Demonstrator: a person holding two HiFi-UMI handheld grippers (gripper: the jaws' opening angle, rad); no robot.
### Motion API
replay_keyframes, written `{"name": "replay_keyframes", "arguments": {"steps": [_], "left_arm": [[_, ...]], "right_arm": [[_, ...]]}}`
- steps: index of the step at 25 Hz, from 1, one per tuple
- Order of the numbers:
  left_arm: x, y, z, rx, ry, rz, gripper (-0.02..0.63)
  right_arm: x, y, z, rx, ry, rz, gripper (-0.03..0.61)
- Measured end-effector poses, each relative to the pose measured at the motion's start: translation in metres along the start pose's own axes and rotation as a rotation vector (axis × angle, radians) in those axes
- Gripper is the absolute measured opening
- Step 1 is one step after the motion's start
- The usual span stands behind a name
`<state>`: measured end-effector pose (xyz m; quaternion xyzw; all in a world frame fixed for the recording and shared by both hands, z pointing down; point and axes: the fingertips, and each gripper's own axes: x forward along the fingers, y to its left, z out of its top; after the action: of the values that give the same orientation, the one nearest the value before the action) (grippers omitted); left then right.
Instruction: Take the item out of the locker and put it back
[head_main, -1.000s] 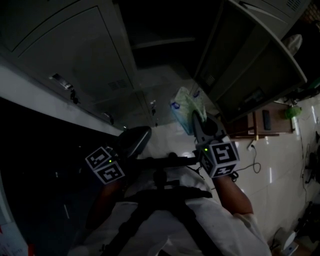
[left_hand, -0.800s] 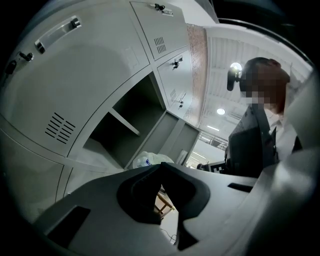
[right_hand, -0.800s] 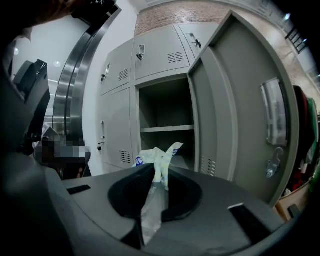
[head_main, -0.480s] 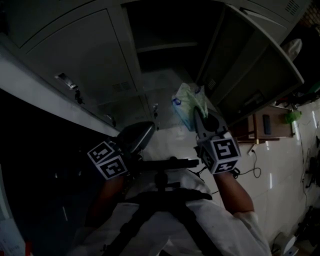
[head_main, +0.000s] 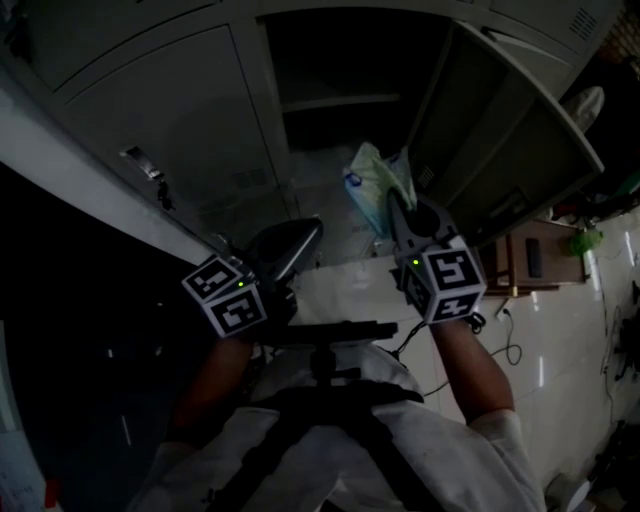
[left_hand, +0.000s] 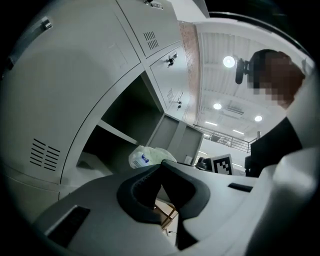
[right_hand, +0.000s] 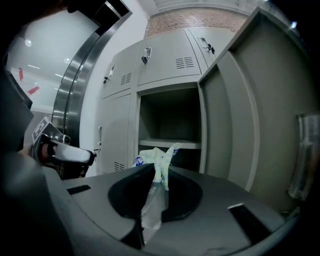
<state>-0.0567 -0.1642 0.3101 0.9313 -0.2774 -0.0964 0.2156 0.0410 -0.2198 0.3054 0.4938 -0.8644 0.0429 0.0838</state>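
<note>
Packet (head_main: 372, 185) pinched in right tongs (head_main: 393, 207), long axis toward open locker (head_main: 335, 101)

Before the person stands an open locker compartment (head_main: 340, 60), 1 shelf (head_main: 335, 102) running across it. Its door (head_main: 510, 140) hangs out to the right; a closed door (head_main: 170, 120) flanks it on the left. In front of the opening, a packet (head_main: 375, 180) sits pinched in the right claw (head_main: 395, 205). The left claw (head_main: 305, 235), tips together with nothing between them, is beside it to the left.
</note>
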Motion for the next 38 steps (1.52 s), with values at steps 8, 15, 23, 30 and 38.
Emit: {"name": "replay_keyframes", "arguments": {"steps": [8,15,23,30,38], "left_arm": [[0.022,0.007,0.025,0.042,-0.023,0.005,0.002],[0.042,0.009,0.049,0.094,-0.035,-0.012,0.002],[0.059,0.016,0.077,0.141,-0.055,-0.012,0.002],[0.075,0.026,0.090,0.161,-0.045,0.009,0.002],[0.086,0.034,0.106,0.174,-0.076,0.027,0.011]], "right_arm": [[0.029,-0.012,0.035,-0.065,-0.048,-0.018,0.018],[0.061,-0.018,0.068,-0.106,-0.086,-0.026,0.018],[0.096,-0.026,0.100,-0.151,-0.112,-0.034,0.018],[0.132,-0.031,0.118,-0.202,-0.097,-0.033,0.018],[0.185,-0.049,0.121,-0.218,-0.004,-0.054,0.020]]}}
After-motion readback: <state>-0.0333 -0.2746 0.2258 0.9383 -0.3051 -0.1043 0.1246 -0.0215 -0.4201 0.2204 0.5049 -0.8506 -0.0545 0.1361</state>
